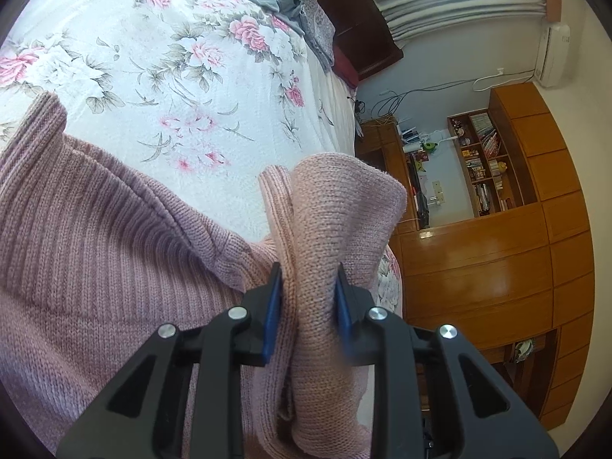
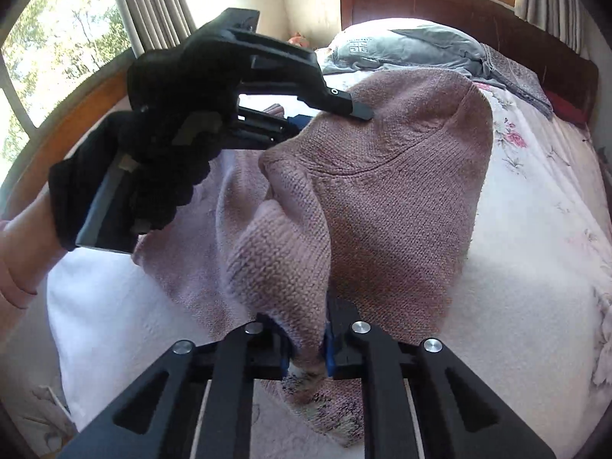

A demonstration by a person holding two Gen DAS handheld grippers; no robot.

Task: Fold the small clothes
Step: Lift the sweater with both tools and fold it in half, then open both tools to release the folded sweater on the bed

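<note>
A pink knitted sweater (image 1: 95,229) hangs lifted over the floral bed (image 1: 172,61). My left gripper (image 1: 309,279) is shut on a bunched fold of it, the cloth standing up between the blue pads. In the right wrist view the same sweater (image 2: 401,199) drapes down toward the bed (image 2: 535,267), and my right gripper (image 2: 308,329) is shut on a thick fold of it. The left gripper (image 2: 336,111), held by a black-gloved hand (image 2: 160,176), grips the sweater's upper edge at the upper left.
A grey garment (image 2: 420,48) and a folded cloth lie by the dark wooden headboard (image 2: 420,0). Wooden cabinets and a bookshelf (image 1: 485,160) stand beside the bed. Curtains (image 1: 459,4) and a window (image 2: 57,49) line the walls.
</note>
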